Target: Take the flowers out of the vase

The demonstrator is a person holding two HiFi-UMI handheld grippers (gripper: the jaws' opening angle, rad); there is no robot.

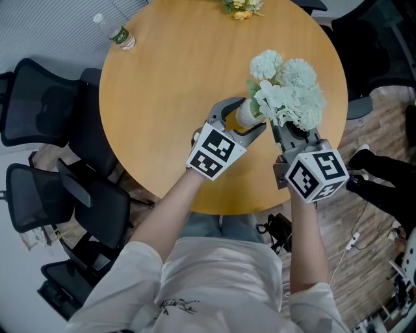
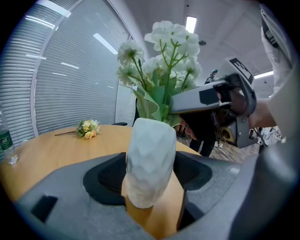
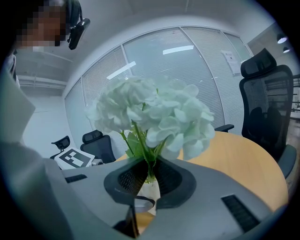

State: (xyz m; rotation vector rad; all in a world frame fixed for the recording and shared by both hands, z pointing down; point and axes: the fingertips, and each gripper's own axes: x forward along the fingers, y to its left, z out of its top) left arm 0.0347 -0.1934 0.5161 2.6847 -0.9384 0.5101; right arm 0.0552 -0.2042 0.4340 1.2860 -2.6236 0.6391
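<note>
1. White flowers (image 1: 289, 91), soft round heads on thin green stems (image 3: 146, 157), stand in a pale faceted vase (image 2: 150, 164) close to the near-right edge of the table (image 1: 169, 78).
2. Just above the vase mouth and below the blooms, the right gripper (image 3: 149, 176) is clenched on the bundled stems.
3. Lower down, the left gripper (image 2: 151, 174) clasps the vase body from both sides, with the base on the wood.
4. The bunch looks light. The heads would crush easily and the stems would bend, so the best hold is low on the bundle, where the right gripper sits, never on the blooms.
5. The vase looks hard, smooth and narrow, so it is likely to tip or ride up with the stems. It probably needs pinning down while the flowers are drawn straight up.
6. A small yellow posy (image 1: 242, 8) lies at the far edge and a bottle (image 1: 114, 31) at the far-left edge, both well apart from the vase.
</note>
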